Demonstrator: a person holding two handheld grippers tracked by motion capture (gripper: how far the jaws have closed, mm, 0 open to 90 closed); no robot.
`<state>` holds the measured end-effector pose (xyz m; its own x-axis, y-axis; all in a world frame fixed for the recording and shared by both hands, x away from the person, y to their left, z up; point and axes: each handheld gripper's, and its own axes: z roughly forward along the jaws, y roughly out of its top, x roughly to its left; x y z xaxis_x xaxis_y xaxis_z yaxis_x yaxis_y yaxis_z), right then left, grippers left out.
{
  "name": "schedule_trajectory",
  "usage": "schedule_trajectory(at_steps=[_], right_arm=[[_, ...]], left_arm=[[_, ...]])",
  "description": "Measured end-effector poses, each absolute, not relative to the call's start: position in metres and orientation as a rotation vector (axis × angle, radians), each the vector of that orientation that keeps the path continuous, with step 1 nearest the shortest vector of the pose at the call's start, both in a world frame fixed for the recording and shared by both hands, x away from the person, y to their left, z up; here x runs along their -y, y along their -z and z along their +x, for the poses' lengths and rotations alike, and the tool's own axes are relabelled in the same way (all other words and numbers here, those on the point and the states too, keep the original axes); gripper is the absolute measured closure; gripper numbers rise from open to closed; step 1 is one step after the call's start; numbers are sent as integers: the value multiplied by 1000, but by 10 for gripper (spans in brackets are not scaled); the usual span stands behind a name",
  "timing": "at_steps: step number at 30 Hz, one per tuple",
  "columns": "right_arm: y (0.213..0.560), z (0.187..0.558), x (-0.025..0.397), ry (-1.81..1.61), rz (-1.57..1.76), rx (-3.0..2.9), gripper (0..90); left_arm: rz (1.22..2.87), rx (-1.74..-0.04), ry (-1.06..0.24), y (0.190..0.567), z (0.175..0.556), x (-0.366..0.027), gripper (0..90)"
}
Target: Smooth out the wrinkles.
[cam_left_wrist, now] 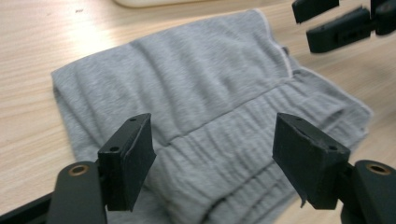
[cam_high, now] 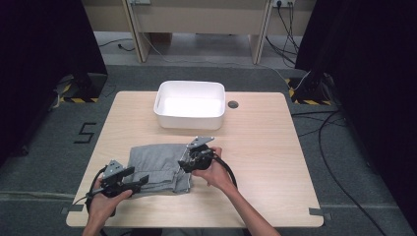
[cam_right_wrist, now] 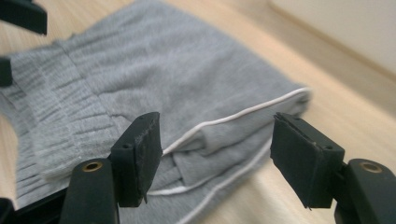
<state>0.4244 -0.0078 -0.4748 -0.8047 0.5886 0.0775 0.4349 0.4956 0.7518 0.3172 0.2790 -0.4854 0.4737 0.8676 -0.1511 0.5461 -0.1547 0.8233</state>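
Two hand-held black two-jaw grippers are positioned at a folded grey knit garment with white piping, which lies flat on the near half of the light wooden table. The left gripper sits at the garment's near left edge; in the left gripper view its jaws stand wide apart over the ribbed waistband, with nothing between them. The right gripper is at the garment's right edge; in the right gripper view its jaws are likewise spread, framing the piped hem without clamping it. Whether either jaw set touches the cloth cannot be determined. One white rectangular plastic tub stands behind the garment, near the table's far edge and apart from it.
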Motion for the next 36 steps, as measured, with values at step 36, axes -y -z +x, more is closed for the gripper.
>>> schedule_trajectory(at_steps=[36], right_arm=[[448, 451, 105, -1179, 1140, -2350, 327]], left_arm=[[1893, -1320, -539, 524, 266, -289, 160]])
